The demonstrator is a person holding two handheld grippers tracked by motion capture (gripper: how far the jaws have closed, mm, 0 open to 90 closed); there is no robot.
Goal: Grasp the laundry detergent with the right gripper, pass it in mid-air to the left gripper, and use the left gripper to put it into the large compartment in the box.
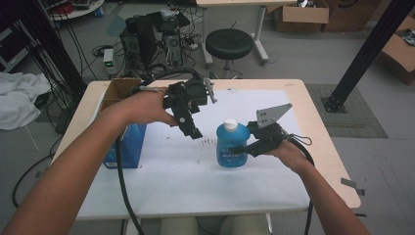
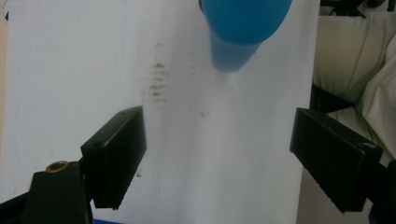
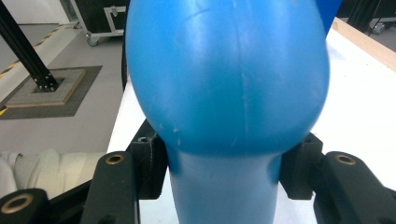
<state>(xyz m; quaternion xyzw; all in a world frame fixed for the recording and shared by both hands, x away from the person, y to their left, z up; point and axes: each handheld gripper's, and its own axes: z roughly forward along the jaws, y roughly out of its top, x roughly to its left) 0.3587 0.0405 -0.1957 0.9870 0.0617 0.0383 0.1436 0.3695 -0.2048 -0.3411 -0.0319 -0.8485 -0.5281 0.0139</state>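
Item: blue bottle point(image 1: 232, 146) with white cap point(image 1: 230, 124), upright on the white mat point(image 1: 186, 176) near the middle of the table point(image 1: 318, 142); right gripper point(image 1: 250, 145) closed on the bottle from the person's right, its jaws pressing either side of the narrower part of the body, as the right gripper view confirms; left gripper point(image 1: 195, 133) raised above the mat to the left of the bottle, jaws spread wide and holding nothing, pointed down toward the mat with the bottle point(image 2: 238, 28) ahead of it; blue box point(image 1: 128, 142) at the table's left edge, well apart from the bottle. Handling, as a judgement: the step in hand appears to be steadying the bottle so the free gripper can reach the cap; keep the right grip firm but low, the bottle vertical, and bring the open jaws squarely over the cap before closing; a squeezed plastic wall may yield, so moderate pressure is advised. Markings: pale label on the bottle's front, lettering too small to read; faint brown marks on the mat point(image 2: 156, 81), not legible as writing.
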